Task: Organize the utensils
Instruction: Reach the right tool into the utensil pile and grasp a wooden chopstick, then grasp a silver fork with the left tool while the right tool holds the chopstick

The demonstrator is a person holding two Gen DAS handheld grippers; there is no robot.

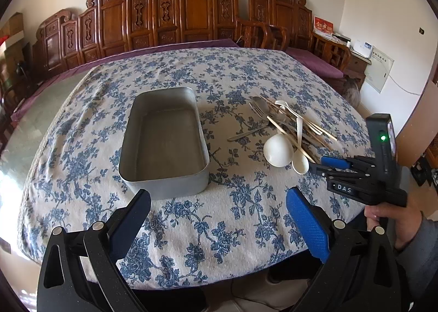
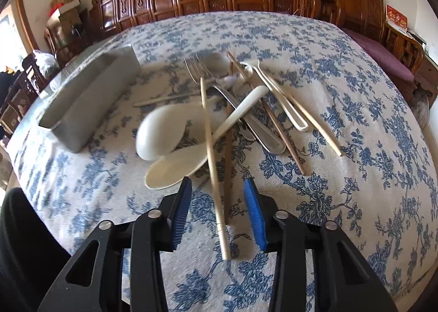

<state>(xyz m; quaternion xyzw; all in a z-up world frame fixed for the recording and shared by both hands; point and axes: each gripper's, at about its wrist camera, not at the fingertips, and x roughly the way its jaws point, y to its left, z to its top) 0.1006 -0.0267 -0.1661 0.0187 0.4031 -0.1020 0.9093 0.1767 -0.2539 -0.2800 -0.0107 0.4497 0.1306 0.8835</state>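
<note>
I have the right gripper (image 2: 217, 197) low over the worktop (image 1: 232, 229) with its jaws apart and empty, and the pale wooden chopstick (image 2: 212, 147) nearest me runs straight between them, its long axis pointing away from me along the fingers, its butt end lying under the jaws and its tip resting on the pile. A second, darker chopstick (image 2: 227, 153) lies just beside it, also inside the gap, so I judge a plain close may catch both. The left gripper (image 1: 219, 213) hangs with jaws wide apart and empty just short of the rectangular grey metal tray (image 1: 164, 136), which holds nothing I can see; the pile lies to the right of that tray, nearer my right hand. Counting the pile: about five chopsticks, two metal forks (image 2: 198, 68), at least one metal spoon (image 2: 262, 134), two broad white plastic spoons (image 2: 158, 134) and two slim white ones, though overlaps leave the count uncertain.
</note>
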